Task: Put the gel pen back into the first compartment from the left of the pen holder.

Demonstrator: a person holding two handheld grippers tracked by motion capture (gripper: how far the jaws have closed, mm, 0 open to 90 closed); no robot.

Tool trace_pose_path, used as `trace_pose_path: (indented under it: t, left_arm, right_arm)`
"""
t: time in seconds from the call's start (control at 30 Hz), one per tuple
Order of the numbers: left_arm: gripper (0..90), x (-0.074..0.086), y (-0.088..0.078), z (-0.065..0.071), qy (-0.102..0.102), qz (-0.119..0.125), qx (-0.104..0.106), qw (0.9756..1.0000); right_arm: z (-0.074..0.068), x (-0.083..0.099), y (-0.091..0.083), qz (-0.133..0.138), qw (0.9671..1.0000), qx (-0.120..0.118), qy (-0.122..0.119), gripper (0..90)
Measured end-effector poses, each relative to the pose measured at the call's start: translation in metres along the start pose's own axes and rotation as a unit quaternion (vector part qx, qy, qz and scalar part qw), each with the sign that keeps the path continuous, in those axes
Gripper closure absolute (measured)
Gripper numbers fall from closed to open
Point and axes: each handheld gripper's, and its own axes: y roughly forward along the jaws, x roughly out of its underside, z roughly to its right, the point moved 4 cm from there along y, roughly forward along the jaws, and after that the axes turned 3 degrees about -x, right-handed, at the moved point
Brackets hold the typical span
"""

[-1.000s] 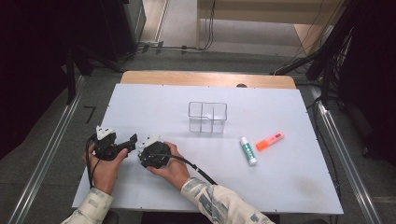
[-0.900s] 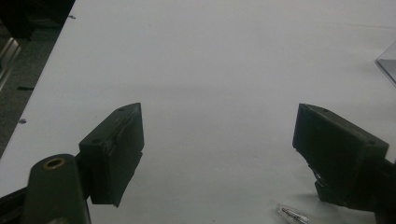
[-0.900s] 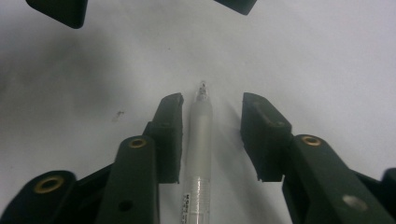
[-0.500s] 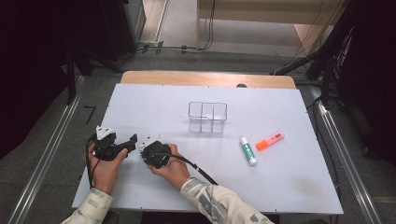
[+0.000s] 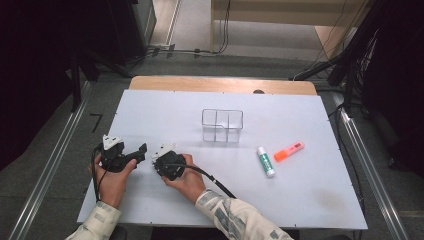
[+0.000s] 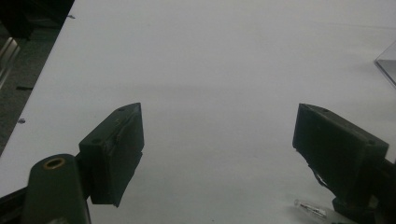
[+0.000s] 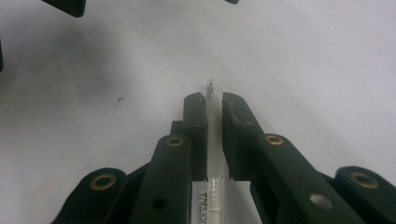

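1. Right gripper (image 7: 214, 105), nearest the person, has just been closing its black jaws, and they now stand nearly together along a thin clear plastic pen (image 7: 213, 140) with a white printed barrel. The pen lies lengthwise in the narrow slot between the pads, and its transparent tip pokes out past the fingertips (image 7: 195, 108).
2. From the right gripper view the pads appear to press the pen on both sides, so I judge it gripped. It lies low against the white table sheet (image 7: 327, 56) and does not look lifted yet.
3. Left gripper (image 6: 217, 140), just beside the right one in the high view, stands wide open with nothing between its jaws; a bit of the clear pen (image 6: 310, 208) shows by its right-hand jaw.
4. Farther out, mid-table, sits a clear plastic divided organiser box (image 5: 222, 125), which looks empty.
5. To the right of the box, well apart from both grippers, lie a white glue stick with green label (image 5: 265, 161) and an orange highlighter marker (image 5: 289, 151).
6. Progress, as I judge it: the pen is grasped and little else is done. Carrying it to the box probably remains, and perhaps the two items at the right.
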Motion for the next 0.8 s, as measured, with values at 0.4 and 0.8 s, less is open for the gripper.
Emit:
trace_pose_path:
  t: [0.4,0.8]
  left_arm:
    - [17.0,0.0,0.0,0.001,0.001,-0.002,0.001,1.0]
    - [17.0,0.0,0.0,0.001,0.001,-0.003,0.001,1.0]
  right_arm:
    - [0.015,0.004,-0.019,0.015,0.9997,0.01,0.015,79.1]
    - [0.037,0.003,-0.044,0.037,0.9984,0.029,0.03,79.1]
